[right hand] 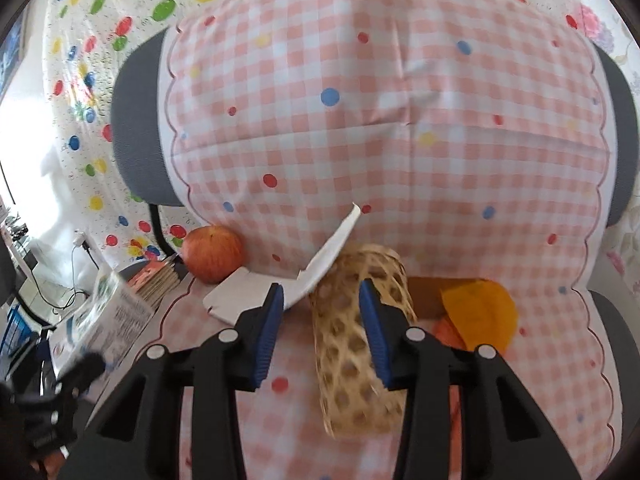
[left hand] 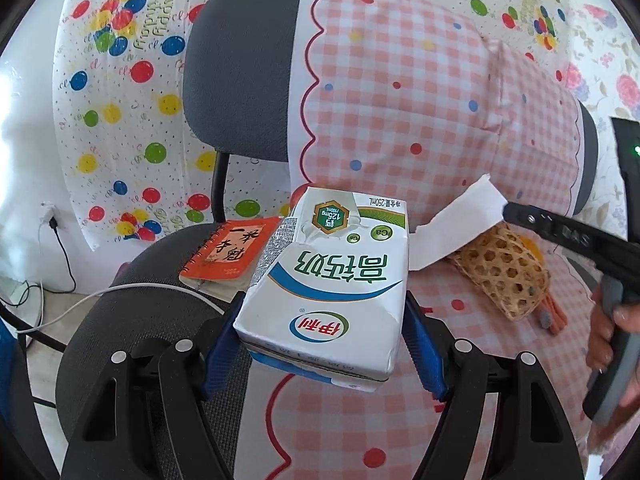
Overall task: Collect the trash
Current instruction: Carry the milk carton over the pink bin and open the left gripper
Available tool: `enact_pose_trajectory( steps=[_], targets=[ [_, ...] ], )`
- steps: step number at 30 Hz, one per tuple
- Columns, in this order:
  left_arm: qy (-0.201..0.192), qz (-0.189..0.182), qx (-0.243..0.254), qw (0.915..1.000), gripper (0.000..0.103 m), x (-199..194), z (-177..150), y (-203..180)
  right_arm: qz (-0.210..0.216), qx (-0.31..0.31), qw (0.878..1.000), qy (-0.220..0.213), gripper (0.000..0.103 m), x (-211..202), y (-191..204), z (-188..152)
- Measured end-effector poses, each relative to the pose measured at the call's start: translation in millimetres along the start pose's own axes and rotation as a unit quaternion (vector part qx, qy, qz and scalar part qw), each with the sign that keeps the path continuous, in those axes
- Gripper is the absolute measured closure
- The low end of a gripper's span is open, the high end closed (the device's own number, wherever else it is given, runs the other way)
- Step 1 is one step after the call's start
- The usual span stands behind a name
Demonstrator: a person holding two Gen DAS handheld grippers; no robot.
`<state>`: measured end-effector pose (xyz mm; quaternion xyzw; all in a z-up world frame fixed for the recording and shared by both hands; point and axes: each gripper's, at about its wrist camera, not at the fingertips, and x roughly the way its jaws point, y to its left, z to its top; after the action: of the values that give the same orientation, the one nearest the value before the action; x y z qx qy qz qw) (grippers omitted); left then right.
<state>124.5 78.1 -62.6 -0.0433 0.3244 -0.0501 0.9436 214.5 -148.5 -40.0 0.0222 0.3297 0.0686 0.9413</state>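
The left gripper [left hand: 324, 344] is clamped on a dented white milk carton [left hand: 328, 276], lifted above the seat: 1 piece of trash collected. The right gripper [right hand: 322, 328] has its blue pads partly apart, nothing pinched between them; in the left wrist view its tip touches a thin, creased white paper strip [left hand: 456, 220] draped over a stiff woven bamboo basket [right hand: 360, 344]. That paper still lies on the smooth pink checked cloth [right hand: 400, 140].
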Motion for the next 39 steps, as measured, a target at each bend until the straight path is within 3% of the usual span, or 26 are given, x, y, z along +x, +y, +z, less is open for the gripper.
enact_pose_trajectory(
  steps=[3, 5, 7, 10, 14, 18, 24, 29, 34, 39],
  targets=[
    [-0.001, -0.001, -0.004, 1.0, 0.029, 3.8, -0.7, 4.7, -0.013, 0.007, 1.0, 0.01, 0.064, 16.8, 0.7, 8.0],
    [0.0, -0.001, -0.005, 1.0, 0.029, 5.4, -1.7, 6.1, -0.015, 0.022, 0.999, 0.021, 0.072, 25.8, -2.0, 10.0],
    [0.002, -0.001, -0.007, 1.0, 0.029, 5.6, -3.0, 7.3, -0.011, 0.039, 0.999, 0.029, 0.088, 30.0, -3.5, 10.5],
    [0.001, 0.002, -0.01, 0.9999, 0.029, 1.4, -5.2, 8.9, 0.007, 0.043, 0.999, 0.01, 0.101, 18.6, 3.4, 11.1],
    [-0.013, 0.014, -0.011, 0.9998, 0.029, -16.8, -3.9, 11.2, 0.045, 0.017, 0.997, -0.055, 0.102, -30.0, 21.0, 17.3],
    [-0.036, 0.011, -0.005, 0.9993, 0.029, -45.2, 0.2, 6.1, 0.057, -0.006, 0.993, -0.106, 0.102, -86.1, 29.2, 18.6],
    [-0.055, -0.012, 0.014, 0.9983, 0.029, -79.8, -7.3, -16.4, 0.075, -0.01, 0.992, -0.106, 0.102, -140.8, 13.0, -11.4],
    [-0.045, -0.04, 0.036, 0.9975, 0.029, -92.5, -26.7, -46.8, 0.086, 0.022, 0.992, -0.089, 0.102, -174.2, -12.8, -50.5],
    [-0.037, -0.086, 0.074, 0.9929, 0.029, -108.3, -44.0, -92.1, 0.053, 0.046, 0.992, -0.101, 0.102, -223.6, -38.7, -84.0],
    [-0.038, -0.147, 0.123, 0.9807, 0.029, -124.8, -60.8, -147.0, -0.023, 0.072, 0.991, -0.112, 0.102, -279.0, -71.3, -123.3]
  ],
)
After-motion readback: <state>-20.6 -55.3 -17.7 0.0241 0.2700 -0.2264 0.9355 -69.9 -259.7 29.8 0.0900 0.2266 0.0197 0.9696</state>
